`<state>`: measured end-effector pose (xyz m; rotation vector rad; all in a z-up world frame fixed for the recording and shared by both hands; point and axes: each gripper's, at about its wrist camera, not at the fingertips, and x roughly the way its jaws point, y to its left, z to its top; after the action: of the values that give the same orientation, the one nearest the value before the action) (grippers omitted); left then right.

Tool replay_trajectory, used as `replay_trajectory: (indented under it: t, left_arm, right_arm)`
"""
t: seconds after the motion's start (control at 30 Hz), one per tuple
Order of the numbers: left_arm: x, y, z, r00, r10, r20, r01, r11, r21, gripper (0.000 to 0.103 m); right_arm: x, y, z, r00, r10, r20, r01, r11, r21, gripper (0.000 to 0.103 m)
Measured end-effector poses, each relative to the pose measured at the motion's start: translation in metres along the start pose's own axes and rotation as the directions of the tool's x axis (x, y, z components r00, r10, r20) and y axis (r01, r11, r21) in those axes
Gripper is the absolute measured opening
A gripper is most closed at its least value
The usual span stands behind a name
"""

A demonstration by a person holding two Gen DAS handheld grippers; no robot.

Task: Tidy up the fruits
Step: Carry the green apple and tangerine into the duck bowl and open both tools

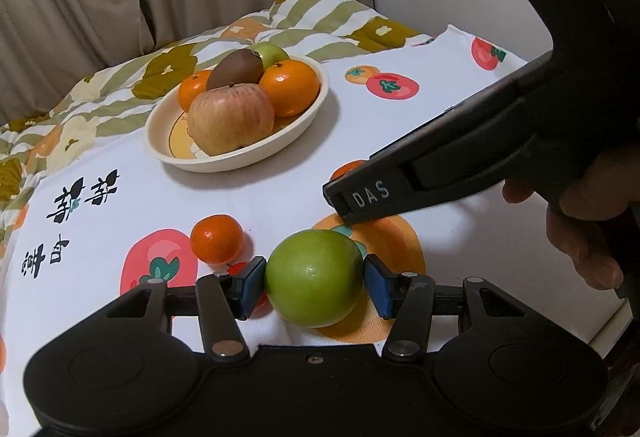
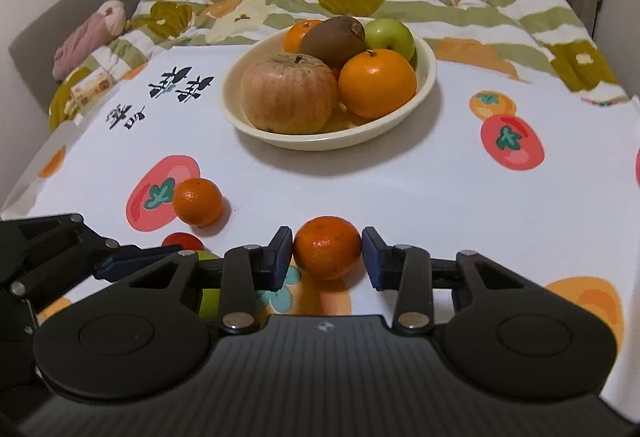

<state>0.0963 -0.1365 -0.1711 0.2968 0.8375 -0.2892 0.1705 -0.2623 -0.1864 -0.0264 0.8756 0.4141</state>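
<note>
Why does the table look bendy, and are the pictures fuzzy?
Right wrist view: the fisheye lens curves the table edges, the bowl looks sharp, and a soft shadow lies under it. Left wrist view: same bending, dark corners, and white glare on the green apple.

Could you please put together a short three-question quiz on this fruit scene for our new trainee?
1. True or false: a kiwi lies in the bowl.
2. Which fruit sits between the pads of the left claw?
3. The right claw straddles: A) a mandarin B) a lemon C) a banana.
Key: 1 true; 2 the green apple; 3 A.
</note>
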Motion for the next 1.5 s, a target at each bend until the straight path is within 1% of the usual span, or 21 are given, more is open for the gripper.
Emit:
replay_trajectory:
  t: [0.23, 0.47, 0.57, 0.73, 0.9, 1.03, 1.1, 1.3, 1.5]
  left_arm:
    - [-0.014, 0.006, 0.005, 1.000, 0.027, 0.016, -0.026, 0.999, -0.040, 0.057]
    - [-0.039, 0.019, 0.017, 0.997, 0.068, 0.035, -0.065, 0.994, -0.092, 0.057]
    - [-0.050, 0.030, 0.025, 0.996, 0.084, 0.040, -0.078, 0.989, -0.125, 0.057]
    - [-0.066, 0.052, 0.040, 0.991, 0.113, 0.074, -0.100, 0.982, -0.162, 0.057]
    - [-0.073, 0.078, 0.057, 0.986, 0.125, 0.108, -0.106, 0.980, -0.169, 0.057]
    - [-0.071, 0.099, 0.071, 0.985, 0.109, 0.135, -0.089, 0.985, -0.149, 0.057]
    - [-0.067, 0.110, 0.078, 0.985, 0.090, 0.148, -0.071, 0.989, -0.132, 0.057]
    - [-0.043, 0.144, 0.100, 0.987, -0.006, 0.159, 0.016, 0.998, -0.062, 0.057]
    - [-0.003, 0.178, 0.118, 0.985, -0.108, 0.133, 0.106, 0.994, 0.019, 0.057]
  right_arm:
    - [-0.016, 0.002, 0.006, 1.000, 0.006, 0.021, -0.006, 1.000, -0.002, 0.053]
    - [-0.043, 0.007, 0.022, 0.998, 0.017, 0.061, -0.017, 1.000, -0.013, 0.053]
    - [-0.054, 0.010, 0.031, 0.997, 0.021, 0.076, -0.019, 1.000, -0.018, 0.053]
    - [-0.072, 0.017, 0.047, 0.994, 0.020, 0.111, -0.016, 0.999, -0.038, 0.052]
    - [-0.080, 0.024, 0.063, 0.990, 0.005, 0.139, 0.000, 0.999, -0.040, 0.052]
    - [-0.082, 0.031, 0.076, 0.987, -0.020, 0.161, 0.024, 0.999, -0.023, 0.052]
    - [-0.081, 0.035, 0.083, 0.984, -0.041, 0.172, 0.042, 0.999, -0.001, 0.052]
    - [-0.069, 0.049, 0.107, 0.977, -0.114, 0.182, 0.099, 0.991, 0.087, 0.052]
    - [-0.043, 0.062, 0.124, 0.968, -0.191, 0.164, 0.162, 0.971, 0.178, 0.052]
